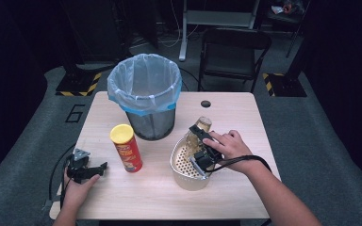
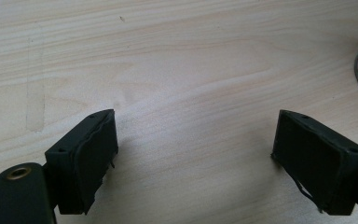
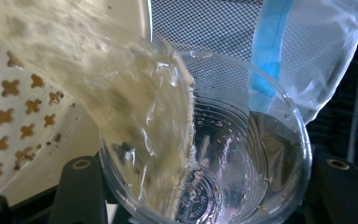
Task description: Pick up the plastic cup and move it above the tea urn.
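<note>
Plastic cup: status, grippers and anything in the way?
Right gripper shut on clear plastic cup, at the rim of the perforated basket. Left gripper open, idle on table. Lined bin just beyond; chip can off to the side.

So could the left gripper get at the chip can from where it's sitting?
Probably yes. The left gripper rests open on the table, and the chip can stands upright just beside it with bare wood between. The bin and the basket sit off that path.

Black hand-held gripper (image 1: 199, 134), black cable, bare forearms
</note>
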Demonstrator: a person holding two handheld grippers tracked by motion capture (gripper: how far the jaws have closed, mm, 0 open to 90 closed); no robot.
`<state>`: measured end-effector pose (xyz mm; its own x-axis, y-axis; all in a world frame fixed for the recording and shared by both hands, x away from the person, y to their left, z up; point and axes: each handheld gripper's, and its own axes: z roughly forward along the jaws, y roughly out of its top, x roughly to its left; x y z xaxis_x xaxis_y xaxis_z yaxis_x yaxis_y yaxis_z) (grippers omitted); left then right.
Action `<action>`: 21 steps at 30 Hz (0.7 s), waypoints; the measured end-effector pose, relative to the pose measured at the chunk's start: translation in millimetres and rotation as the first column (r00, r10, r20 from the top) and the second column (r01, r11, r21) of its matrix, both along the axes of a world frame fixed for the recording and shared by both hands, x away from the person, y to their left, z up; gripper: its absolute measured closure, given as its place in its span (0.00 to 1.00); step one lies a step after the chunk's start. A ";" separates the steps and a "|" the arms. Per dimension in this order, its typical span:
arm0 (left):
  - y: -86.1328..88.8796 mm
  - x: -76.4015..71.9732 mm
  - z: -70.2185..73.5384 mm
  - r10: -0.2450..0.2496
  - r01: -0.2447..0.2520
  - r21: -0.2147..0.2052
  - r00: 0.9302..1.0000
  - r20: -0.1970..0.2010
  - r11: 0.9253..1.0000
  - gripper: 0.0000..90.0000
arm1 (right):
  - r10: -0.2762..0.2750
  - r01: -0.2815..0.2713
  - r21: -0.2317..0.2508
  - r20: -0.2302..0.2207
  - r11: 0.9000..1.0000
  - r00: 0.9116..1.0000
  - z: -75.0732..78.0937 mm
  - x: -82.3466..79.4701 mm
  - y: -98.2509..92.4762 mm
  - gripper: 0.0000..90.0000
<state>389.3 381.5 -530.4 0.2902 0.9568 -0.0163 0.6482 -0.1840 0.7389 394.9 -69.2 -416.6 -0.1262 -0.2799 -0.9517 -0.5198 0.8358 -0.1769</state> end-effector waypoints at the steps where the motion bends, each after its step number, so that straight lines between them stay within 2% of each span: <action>1: 0.1 -0.1 0.2 -0.001 0.001 0.000 1.000 -0.002 1.000 0.15 | 0.010 -0.010 -0.010 0.021 1.000 1.000 -1.5 -1.7 0.3 0.41; 2: 0.1 -0.1 0.2 -0.001 0.001 0.000 1.000 -0.002 1.000 0.15 | 0.010 -0.010 -0.010 0.021 1.000 1.000 -1.5 -1.7 0.3 0.41; 3: 0.0 0.0 0.0 0.000 0.000 0.000 1.000 0.000 1.000 0.15 | 0.017 -0.016 -0.025 0.041 1.000 0.999 0.2 -2.5 1.3 0.41; 7: -0.1 0.1 -0.3 0.001 -0.001 0.001 1.000 0.003 1.000 0.15 | 0.026 -0.025 -0.030 0.050 0.999 0.998 3.0 -2.3 1.3 0.41; 8: 0.0 0.0 0.1 0.000 0.000 0.000 1.000 -0.001 1.000 0.15 | 0.013 -0.013 -0.002 0.041 1.000 0.999 0.8 -3.4 0.1 0.41; 10: -0.5 0.2 -0.9 0.005 -0.005 -0.002 1.000 0.012 1.000 0.15 | 0.031 -0.028 -0.046 0.073 0.999 0.997 2.6 -3.6 0.9 0.41; 11: -0.3 0.2 -0.6 0.004 -0.004 -0.001 1.000 0.007 1.000 0.15 | 0.021 -0.020 -0.021 0.065 1.000 0.998 1.2 -4.7 -0.2 0.41; 12: 0.1 0.0 0.2 -0.001 0.001 0.000 1.000 -0.002 1.000 0.15 | 0.043 -0.039 -0.053 0.081 0.998 0.996 4.0 -4.8 1.2 0.41; 13: -0.1 0.1 -0.3 0.002 -0.002 0.000 1.000 0.004 1.000 0.15 | 0.048 -0.042 -0.061 0.086 0.997 0.995 4.6 -4.9 1.4 0.41; 15: 0.0 0.0 0.0 0.000 0.000 0.000 1.000 0.000 1.000 0.15 | 0.046 -0.041 -0.054 0.086 0.998 0.995 4.7 -5.6 1.1 0.41; 16: -0.4 0.2 -0.8 0.005 -0.005 -0.002 1.000 0.010 1.000 0.15 | 0.045 -0.040 -0.058 0.091 0.997 0.995 4.8 -5.8 1.6 0.41; 17: 0.0 0.0 0.0 0.000 0.000 0.000 1.000 0.000 1.000 0.15 | 0.045 -0.040 -0.056 0.090 0.998 0.995 4.7 -5.8 1.3 0.41; 18: -0.4 0.2 -0.9 0.005 -0.005 -0.003 1.000 0.012 1.000 0.15 | 0.045 -0.040 -0.055 0.093 0.998 0.995 4.3 -6.2 1.5 0.41; 19: -0.3 0.2 -0.8 0.004 -0.004 -0.002 1.000 0.010 1.000 0.15 | 0.046 -0.037 -0.081 0.109 0.996 0.993 3.4 -6.9 1.9 0.41; 21: 0.1 -0.1 0.2 -0.001 0.001 0.001 1.000 -0.002 1.000 0.15 | 0.056 -0.046 -0.092 0.109 0.995 0.992 3.3 -7.7 2.5 0.41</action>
<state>389.2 381.6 -530.2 0.2911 0.9566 -0.0164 0.6494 -0.1850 0.7376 387.2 -66.8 -413.3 -0.0041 -0.3676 -0.9300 -0.5337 0.7872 -0.3088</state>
